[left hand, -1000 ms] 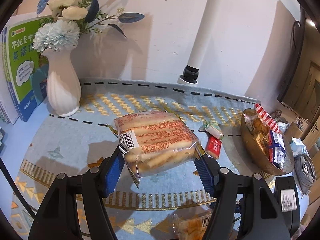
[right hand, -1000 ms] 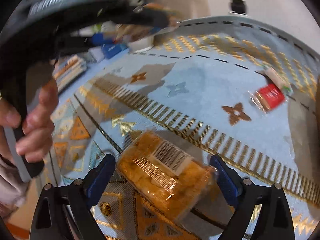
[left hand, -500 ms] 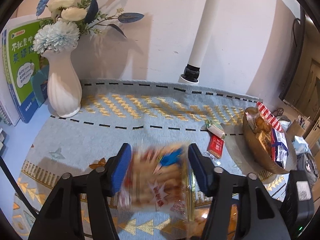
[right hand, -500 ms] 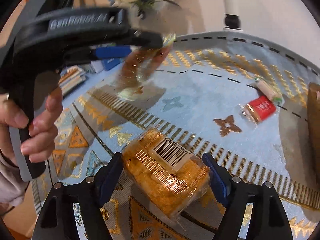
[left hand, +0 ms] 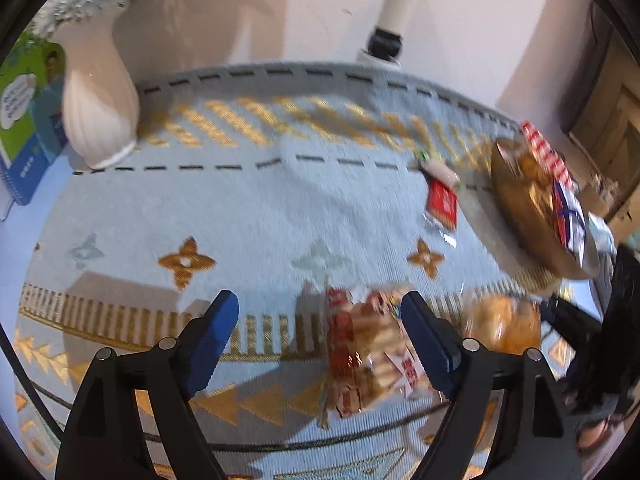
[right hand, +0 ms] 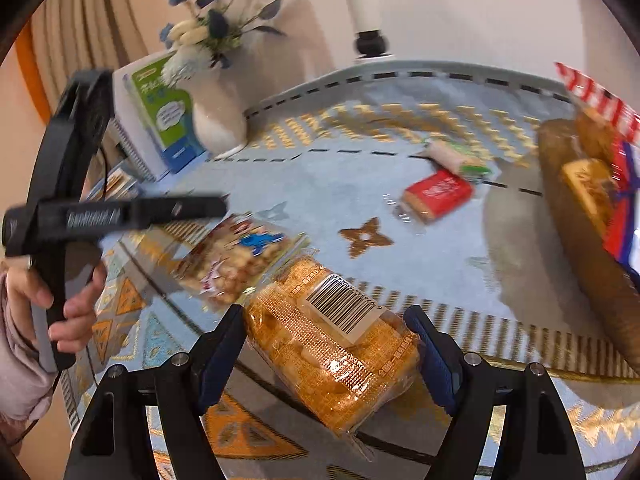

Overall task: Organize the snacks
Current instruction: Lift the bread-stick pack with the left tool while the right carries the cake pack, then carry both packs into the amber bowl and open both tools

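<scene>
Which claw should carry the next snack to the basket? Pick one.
Right. The right claw is clamped on the orange pack; the left claw is opening, cracker bag loose between its jaws.

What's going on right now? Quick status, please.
Left hand-held gripper opening, cracker pack loose on the mat. Right hand-held gripper shut on orange snack pack. Path to basket looks clear.
</scene>
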`<state>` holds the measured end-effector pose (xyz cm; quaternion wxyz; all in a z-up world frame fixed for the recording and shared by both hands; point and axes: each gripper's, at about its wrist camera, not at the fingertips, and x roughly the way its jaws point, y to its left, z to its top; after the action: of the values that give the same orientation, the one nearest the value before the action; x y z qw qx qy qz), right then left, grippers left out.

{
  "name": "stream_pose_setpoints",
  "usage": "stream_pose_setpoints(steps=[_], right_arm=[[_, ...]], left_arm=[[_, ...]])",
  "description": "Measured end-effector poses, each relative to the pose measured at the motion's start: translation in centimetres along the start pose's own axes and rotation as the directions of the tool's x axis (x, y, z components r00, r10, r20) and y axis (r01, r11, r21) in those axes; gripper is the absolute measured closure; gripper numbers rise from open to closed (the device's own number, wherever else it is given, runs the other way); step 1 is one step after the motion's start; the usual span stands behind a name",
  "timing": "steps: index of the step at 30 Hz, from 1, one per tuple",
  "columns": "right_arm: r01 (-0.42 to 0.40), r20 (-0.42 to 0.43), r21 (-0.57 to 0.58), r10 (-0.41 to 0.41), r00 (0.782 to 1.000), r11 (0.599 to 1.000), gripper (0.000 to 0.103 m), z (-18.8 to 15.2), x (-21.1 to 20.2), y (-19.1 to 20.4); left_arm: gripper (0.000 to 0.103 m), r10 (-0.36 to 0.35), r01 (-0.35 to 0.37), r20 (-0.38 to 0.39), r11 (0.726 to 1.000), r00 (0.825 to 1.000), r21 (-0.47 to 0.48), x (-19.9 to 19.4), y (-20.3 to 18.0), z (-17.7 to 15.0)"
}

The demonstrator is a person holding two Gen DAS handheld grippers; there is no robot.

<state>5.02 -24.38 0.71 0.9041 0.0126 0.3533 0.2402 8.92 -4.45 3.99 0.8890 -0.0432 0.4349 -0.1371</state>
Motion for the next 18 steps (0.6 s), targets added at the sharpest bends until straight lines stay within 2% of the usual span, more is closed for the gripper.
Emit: stream_pose_setpoints(steps=[3,5,7,10,11,13,14,18], right_arm=[[0.013,0.005,0.039,-0.014,1.0,0.999,0.025,-0.3,-0.5,-1.0],[0.012,0.004,0.056,-0.012,1.0,0.998,0.025,-0.2,-0.5,-1.4],[0.019,0.004,0.053,-0.02,1.0,0.998,0.025,-0.3,-0.5,-1.3],[0.031,-0.001,0.035,-0.031,1.0,0.999,0.025,-0.4,-0.5,-0.9],[0.038,-0.006,0.031,-0.037,0.999,0.999,0.025,-0.4,-0.4,-0.8],[0.049,-0.01,0.033,-0.049,0.999,0.998,0.025,-0.4,-0.3,-0.8],[0.052,-0.007,0.039,-0.051,0.999,0.998,0.025,-0.4,-0.3,-1.0],[0.038,0.055,0.074,-0.042,0.998,0.997,0.025,-0.3,-1.4,-1.5]], left_arm=[[0.02,-0.031,0.033,-0.035,0.998,0.999,0.045,0.6,-1.0,-0.5],[0.019,-0.01,0.016,-0.069,0.997,0.998,0.082,1.5,-2.0,-0.9],[0.004,-0.007,0.013,-0.076,0.997,0.997,0.082,2.1,-2.5,-1.1],[0.003,-0.011,0.018,-0.109,0.998,0.994,0.06,3.2,-2.9,-1.3],[0.005,-0.012,0.02,-0.119,0.998,0.993,0.063,3.7,-3.2,-1.5],[0.034,0.059,-0.048,-0.071,0.988,0.996,0.146,3.7,-4.3,-2.1],[0.039,0.095,-0.081,-0.058,0.976,0.994,0.2,3.6,-5.1,-2.3],[0.044,0.102,-0.097,-0.015,0.975,0.995,0.2,2.8,-5.6,-2.2]])
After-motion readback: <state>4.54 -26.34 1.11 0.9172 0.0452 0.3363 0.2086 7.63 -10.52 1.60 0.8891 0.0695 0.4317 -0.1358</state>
